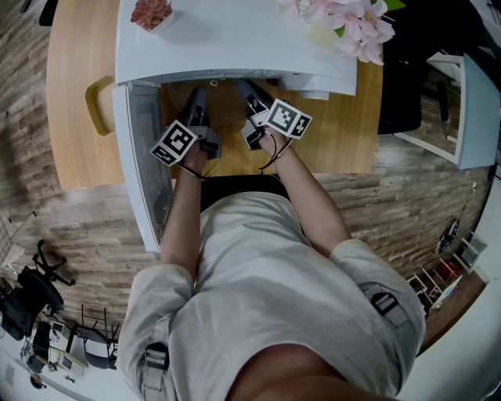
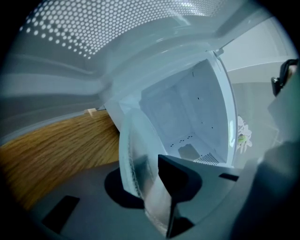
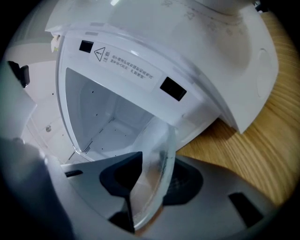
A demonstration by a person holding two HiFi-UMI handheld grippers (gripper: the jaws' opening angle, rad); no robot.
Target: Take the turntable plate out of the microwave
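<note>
The white microwave (image 1: 235,39) stands on a wooden table (image 1: 337,133) with its door (image 1: 141,157) swung open to the left. Both grippers reach into its mouth, where the head view hides the plate. In the left gripper view the clear glass turntable plate (image 2: 140,159) stands on edge between the jaws of my left gripper (image 2: 150,185), whose pads clamp its rim in front of the empty cavity (image 2: 187,117). In the right gripper view my right gripper (image 3: 150,183) holds the plate's (image 3: 154,164) other rim the same way. My left gripper (image 1: 196,110) and right gripper (image 1: 252,98) sit side by side.
Pink flowers (image 1: 352,19) and a small dish of something red (image 1: 153,12) rest on the microwave's top. The perforated door panel (image 2: 93,28) hangs close above my left gripper. Wooden tabletop (image 3: 248,140) lies to the right of the oven. A white cabinet (image 1: 470,110) stands farther right.
</note>
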